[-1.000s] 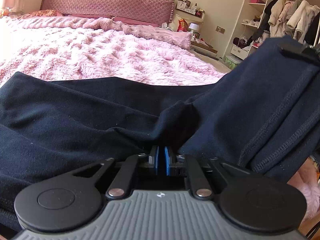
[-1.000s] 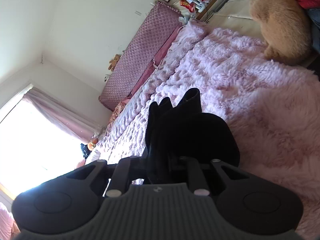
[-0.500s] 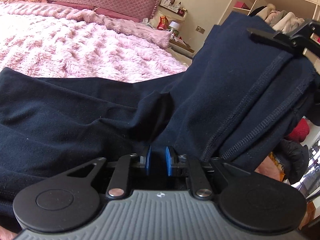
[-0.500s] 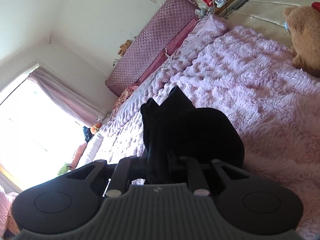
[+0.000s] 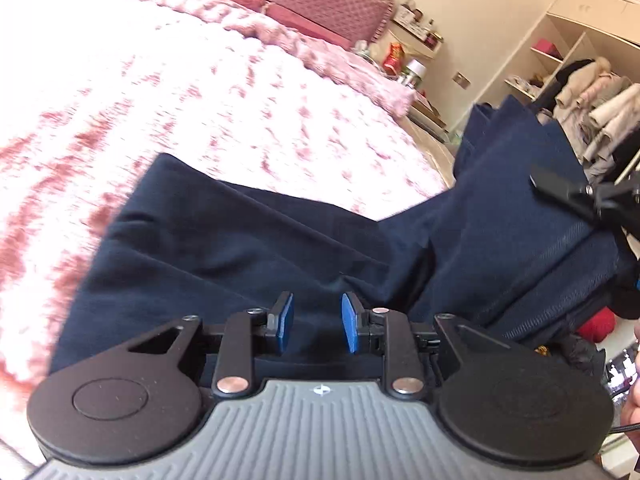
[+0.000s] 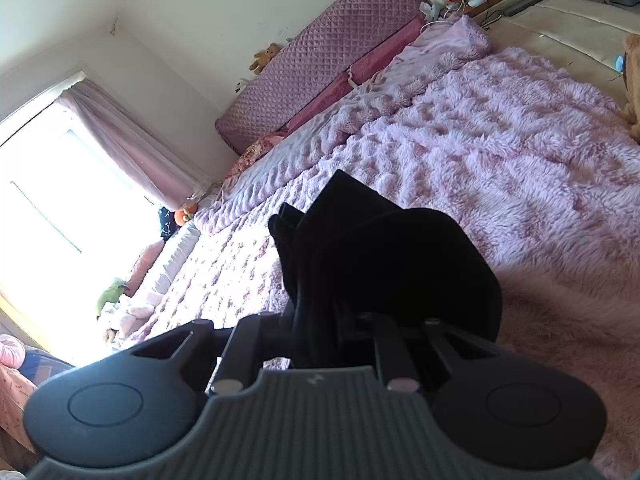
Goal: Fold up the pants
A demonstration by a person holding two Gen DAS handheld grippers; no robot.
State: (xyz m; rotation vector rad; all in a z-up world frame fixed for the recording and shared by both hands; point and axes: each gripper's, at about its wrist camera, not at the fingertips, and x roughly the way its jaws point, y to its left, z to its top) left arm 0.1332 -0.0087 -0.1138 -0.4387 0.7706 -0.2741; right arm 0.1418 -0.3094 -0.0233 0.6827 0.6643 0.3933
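bed (image 6: 500,128): pink fuzzy | headboard (image 6: 320,68): quilted | window (image 6: 48,184): bright

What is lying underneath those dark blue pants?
The pants rest on a fluffy pink blanket covering the bed. The right claw lifts one bunched end off it. The blanket directly beneath the cloth is hidden, so anything there cannot be seen.
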